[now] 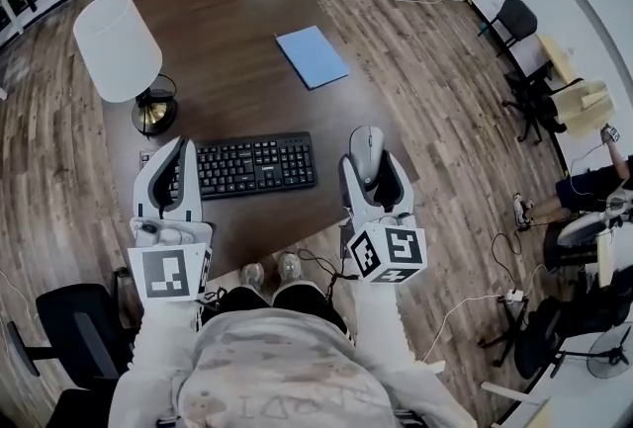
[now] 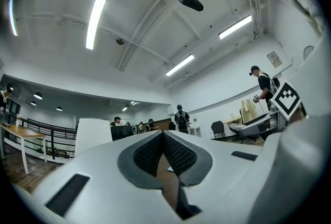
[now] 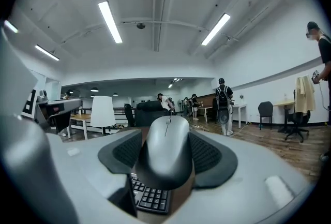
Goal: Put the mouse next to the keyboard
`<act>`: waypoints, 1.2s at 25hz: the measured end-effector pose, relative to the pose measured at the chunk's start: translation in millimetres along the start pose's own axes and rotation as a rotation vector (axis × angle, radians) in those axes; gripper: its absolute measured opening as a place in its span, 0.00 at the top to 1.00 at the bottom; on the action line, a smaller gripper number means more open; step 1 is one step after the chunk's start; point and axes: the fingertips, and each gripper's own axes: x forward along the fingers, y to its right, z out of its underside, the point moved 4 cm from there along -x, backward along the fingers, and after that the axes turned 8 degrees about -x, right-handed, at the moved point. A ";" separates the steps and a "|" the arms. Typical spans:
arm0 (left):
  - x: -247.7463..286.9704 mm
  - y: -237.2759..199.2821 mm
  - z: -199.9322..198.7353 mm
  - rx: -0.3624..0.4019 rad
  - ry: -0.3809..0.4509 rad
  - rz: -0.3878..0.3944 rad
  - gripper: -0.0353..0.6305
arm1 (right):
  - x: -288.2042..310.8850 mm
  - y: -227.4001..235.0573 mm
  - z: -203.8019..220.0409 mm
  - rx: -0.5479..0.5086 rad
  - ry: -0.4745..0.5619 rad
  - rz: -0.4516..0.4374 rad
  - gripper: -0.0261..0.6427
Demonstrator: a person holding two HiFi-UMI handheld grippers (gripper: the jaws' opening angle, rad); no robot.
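Your right gripper (image 1: 371, 165) has its jaws clamped on the mouse (image 1: 367, 145). The mouse sits lengthwise between the pads, its long axis pointing away from you, square to the keyboard's (image 1: 255, 164) long side. It lies off the keyboard's right end, near but apart, with bare table (image 1: 247, 60) between. I judge that the setting-down needs only a short shift toward that end. Your left gripper (image 1: 170, 181), jaws together on nothing, is at the keyboard's left end, farther from the mouse.
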 end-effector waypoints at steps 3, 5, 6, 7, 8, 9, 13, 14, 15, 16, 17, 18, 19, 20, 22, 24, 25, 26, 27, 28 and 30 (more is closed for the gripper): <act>8.5 3.8 1.9 -0.006 -0.013 -0.019 0.94 | 13.7 9.1 10.8 0.013 -0.044 -0.023 0.51; 13.1 5.3 6.6 -0.006 -0.024 -0.030 0.94 | 22.3 14.2 20.5 0.013 -0.072 -0.035 0.51; 14.7 5.9 9.4 -0.007 -0.029 -0.036 0.94 | 26.0 16.5 26.2 0.013 -0.086 -0.041 0.51; 16.0 6.8 12.0 -0.008 -0.033 -0.041 0.94 | 29.3 18.8 31.9 0.013 -0.100 -0.046 0.51; 17.3 7.8 14.1 -0.010 -0.037 -0.047 0.94 | 32.3 21.1 37.3 0.013 -0.114 -0.052 0.51; 18.7 9.1 15.7 -0.012 -0.042 -0.052 0.94 | 35.0 23.4 42.3 0.014 -0.129 -0.059 0.51; 23.9 16.5 18.8 -0.022 -0.059 -0.075 0.94 | 42.4 32.3 60.3 0.026 -0.181 -0.079 0.52; 25.1 18.3 19.8 -0.025 -0.063 -0.080 0.94 | 44.2 34.5 64.9 0.029 -0.192 -0.083 0.51; 26.1 20.0 20.9 -0.020 -0.065 -0.081 0.94 | 46.1 36.6 69.9 0.032 -0.203 -0.087 0.52; 26.9 21.5 22.3 -0.012 -0.065 -0.082 0.94 | 48.0 38.7 75.3 0.035 -0.215 -0.091 0.51; 27.5 22.9 23.7 -0.008 -0.067 -0.085 0.94 | 50.0 40.8 81.0 0.038 -0.227 -0.095 0.52; 28.0 24.3 25.3 -0.006 -0.071 -0.089 0.94 | 51.9 42.8 86.8 0.041 -0.240 -0.099 0.52; 28.4 25.5 26.9 -0.005 -0.077 -0.094 0.94 | 53.9 44.8 92.5 0.043 -0.253 -0.103 0.52; 28.8 26.8 28.4 -0.005 -0.082 -0.099 0.94 | 56.0 46.7 98.0 0.045 -0.267 -0.107 0.52; 30.0 29.3 31.4 -0.004 -0.089 -0.109 0.94 | 60.5 50.4 109.1 0.049 -0.292 -0.115 0.52; 30.8 31.3 35.3 -0.003 -0.094 -0.120 0.94 | 65.2 53.4 121.3 0.052 -0.318 -0.122 0.52; 31.0 32.1 37.4 -0.002 -0.099 -0.126 0.94 | 67.5 54.6 127.4 0.053 -0.331 -0.127 0.52; 31.2 32.8 39.2 -0.002 -0.104 -0.132 0.94 | 69.9 55.7 133.1 0.052 -0.344 -0.132 0.52; 31.3 33.5 40.7 -0.001 -0.109 -0.139 0.94 | 72.2 56.6 138.5 0.051 -0.357 -0.138 0.52; 31.3 34.2 41.9 0.000 -0.115 -0.146 0.94 | 74.5 57.6 143.5 0.050 -0.369 -0.144 0.52; 31.4 35.6 44.0 0.001 -0.123 -0.161 0.94 | 79.1 59.4 153.2 0.049 -0.393 -0.154 0.52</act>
